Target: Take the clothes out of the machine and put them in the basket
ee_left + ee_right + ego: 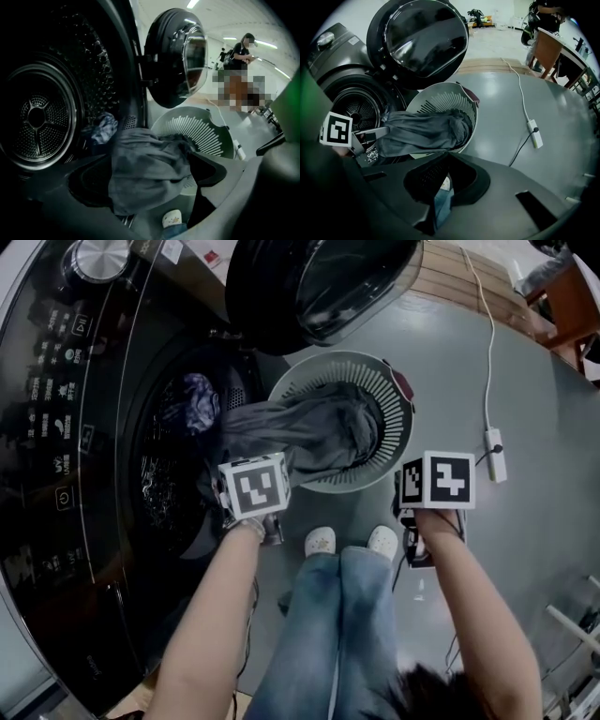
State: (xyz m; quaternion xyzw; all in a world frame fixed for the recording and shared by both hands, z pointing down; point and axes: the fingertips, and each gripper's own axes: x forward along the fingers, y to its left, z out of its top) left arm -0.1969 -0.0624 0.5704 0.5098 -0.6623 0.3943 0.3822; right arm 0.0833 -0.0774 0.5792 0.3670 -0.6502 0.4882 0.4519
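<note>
Left gripper view showed the left gripper spread wide, the grey garment lying loose between its jaws and draped from the machine at left into the basket at centre right. Right gripper view showed the right gripper pressed together and empty. Head view hid both pairs of jaws under the marker cubes.

glossy grey floor; wooden platform edge; white power strip; ceiling strip lights

Power strip on grey floor
</note>
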